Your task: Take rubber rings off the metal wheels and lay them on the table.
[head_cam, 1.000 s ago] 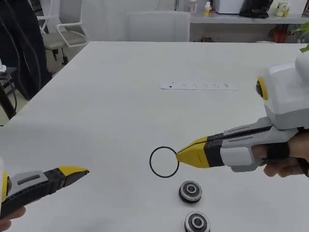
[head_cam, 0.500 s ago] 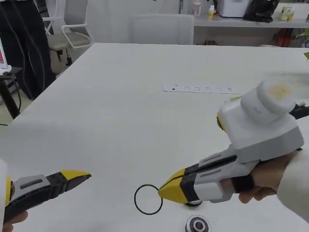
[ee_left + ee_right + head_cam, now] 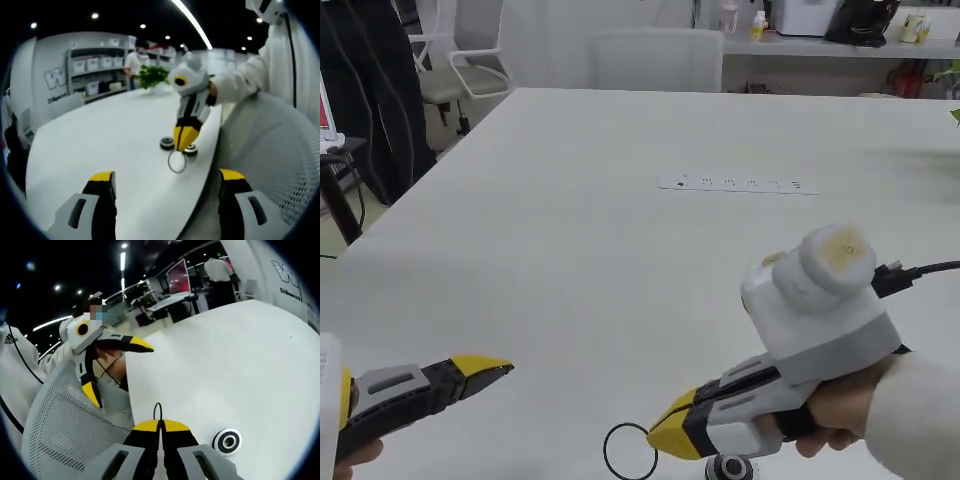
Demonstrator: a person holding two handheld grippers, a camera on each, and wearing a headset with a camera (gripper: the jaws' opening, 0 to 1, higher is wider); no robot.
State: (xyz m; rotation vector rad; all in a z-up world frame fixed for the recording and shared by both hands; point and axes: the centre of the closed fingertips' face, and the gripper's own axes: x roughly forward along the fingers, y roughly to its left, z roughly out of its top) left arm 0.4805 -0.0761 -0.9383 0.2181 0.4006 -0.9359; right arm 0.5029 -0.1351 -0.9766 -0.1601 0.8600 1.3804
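My right gripper (image 3: 665,436) is shut on a thin black rubber ring (image 3: 606,450) near the table's front edge. In the right gripper view the jaws (image 3: 159,423) pinch the ring (image 3: 157,410), seen edge-on. Just right of the tip stands one metal wheel (image 3: 728,467), the same wheel (image 3: 228,441) that lies beside the jaws. The left gripper view shows the ring (image 3: 168,161) hanging from the right gripper (image 3: 184,142) in front of two wheels (image 3: 166,143) (image 3: 190,150). My left gripper (image 3: 167,176) is open and holds nothing. It waits at the lower left (image 3: 490,368), apart from the ring.
A white power strip (image 3: 737,184) lies flat mid-table. A chair (image 3: 655,58) stands at the far edge, with shelves behind it. The white table (image 3: 570,260) stretches bare between the grippers and the strip. A person's mesh sleeve (image 3: 65,415) is close on the left.
The right gripper has carried the ring toward me and to the left, down to the near edge beside the wheels. The left gripper has hardly moved.
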